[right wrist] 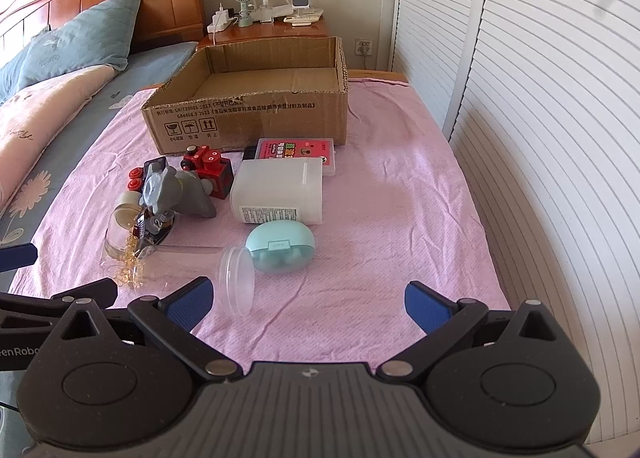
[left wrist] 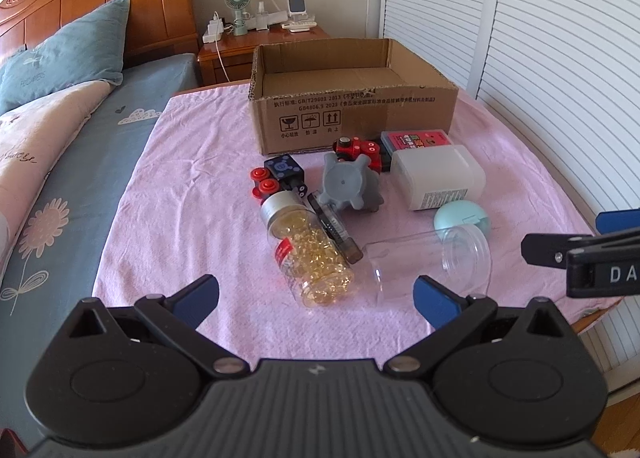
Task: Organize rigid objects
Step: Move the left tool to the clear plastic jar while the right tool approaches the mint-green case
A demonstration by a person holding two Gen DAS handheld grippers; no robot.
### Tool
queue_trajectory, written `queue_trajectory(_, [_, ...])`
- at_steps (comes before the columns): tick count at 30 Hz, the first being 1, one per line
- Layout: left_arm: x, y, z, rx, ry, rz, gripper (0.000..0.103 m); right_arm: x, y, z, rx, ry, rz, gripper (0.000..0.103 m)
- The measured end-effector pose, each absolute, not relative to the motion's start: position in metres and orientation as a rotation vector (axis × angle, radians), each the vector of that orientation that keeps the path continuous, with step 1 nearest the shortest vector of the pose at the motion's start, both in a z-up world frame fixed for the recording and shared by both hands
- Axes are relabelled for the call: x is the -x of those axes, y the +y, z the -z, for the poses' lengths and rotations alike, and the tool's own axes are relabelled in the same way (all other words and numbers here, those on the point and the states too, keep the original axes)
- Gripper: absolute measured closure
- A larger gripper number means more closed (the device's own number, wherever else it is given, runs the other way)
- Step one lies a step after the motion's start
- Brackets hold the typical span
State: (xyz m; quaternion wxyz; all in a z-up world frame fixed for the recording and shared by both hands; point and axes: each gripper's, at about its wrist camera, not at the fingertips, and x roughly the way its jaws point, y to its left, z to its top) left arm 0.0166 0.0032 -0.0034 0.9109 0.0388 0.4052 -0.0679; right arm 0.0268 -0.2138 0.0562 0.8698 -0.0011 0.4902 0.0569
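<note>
An open cardboard box [left wrist: 352, 118] [right wrist: 248, 118] stands at the back of the pink cloth. In front of it lie a capsule bottle [left wrist: 308, 254], a clear empty jar [left wrist: 432, 262] [right wrist: 200, 262], a grey toy [left wrist: 350, 186] [right wrist: 176, 190], red toy vehicles [left wrist: 358, 148] [right wrist: 208, 170], a white container [left wrist: 438, 176] [right wrist: 278, 194], a mint earbud case [left wrist: 462, 220] [right wrist: 280, 248] and a red card box [left wrist: 416, 138] [right wrist: 296, 150]. My left gripper [left wrist: 316, 298] is open just short of the bottle and jar. My right gripper [right wrist: 308, 298] is open, its left finger beside the jar's mouth.
The pink cloth [left wrist: 192, 198] [right wrist: 400, 218] covers a small table beside a bed [left wrist: 60, 162] with pillows. White louvred doors [right wrist: 540, 118] run along the right. A wooden nightstand [left wrist: 260, 42] with a fan and chargers stands behind the box.
</note>
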Motion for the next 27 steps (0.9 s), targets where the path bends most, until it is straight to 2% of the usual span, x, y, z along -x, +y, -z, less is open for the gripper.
queue_trajectory(14, [-0.031, 0.023, 0.009, -0.084, 0.799, 0.204, 0.001, -0.078, -0.210, -0.031, -0.002, 1.101, -0.125, 0.000])
queue_trajectory(27, [-0.045, 0.048, 0.014, -0.070, 0.791, 0.203, 0.001, -0.143, -0.184, 0.018, 0.004, 1.257, -0.096, 0.000])
